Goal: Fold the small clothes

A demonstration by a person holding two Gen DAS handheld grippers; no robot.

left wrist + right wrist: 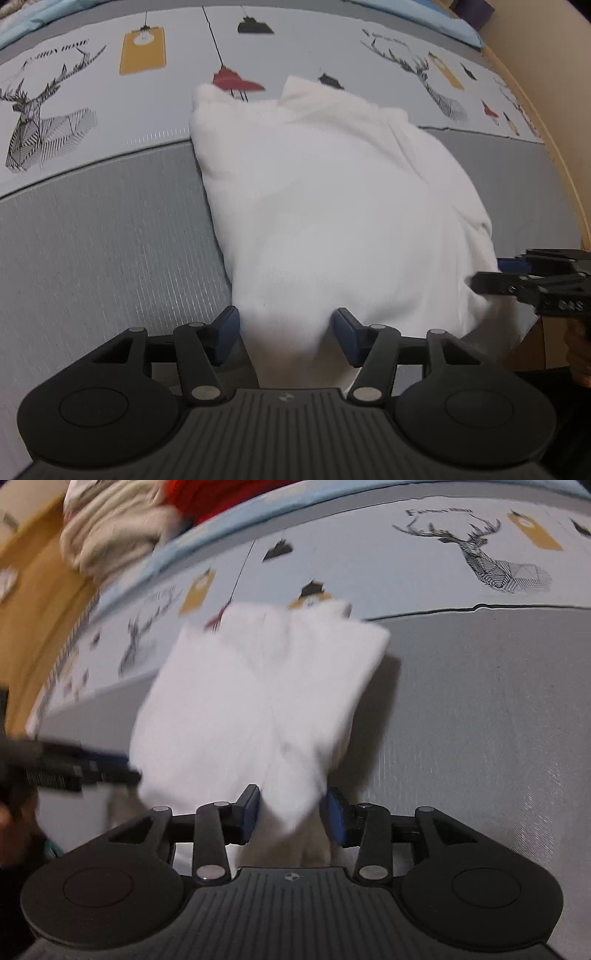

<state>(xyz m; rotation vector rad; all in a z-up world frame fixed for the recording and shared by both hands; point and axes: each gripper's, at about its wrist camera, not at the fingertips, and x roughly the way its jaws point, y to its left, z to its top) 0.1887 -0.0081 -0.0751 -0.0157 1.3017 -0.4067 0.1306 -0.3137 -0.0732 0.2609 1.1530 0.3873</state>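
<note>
White folded garment [332, 206] lies on a bed sheet [110, 240], half on the grey ribbed band, half on the pale strip printed w/ deer heads [40, 122] and hanging lamps. Left wrist view: left gripper [286, 336] hangs over the near edge of the cloth, blue pads [227, 332] set apart, fabric bulging up between them but not pinched, so jaws stand fairly wide. Right gripper [491, 275] pokes in from the right edge, tips at the garment's side; its gap can't be judged from here.

Right wrist view, blurred: right gripper [291, 812] has a corner of the garment [258, 701] hanging between its parted pads, left pad touching cloth, right one just clear. Left gripper [122, 766] enters at left, by the cloth's edge. Piled clothes [118, 528] sit at the far corner.
</note>
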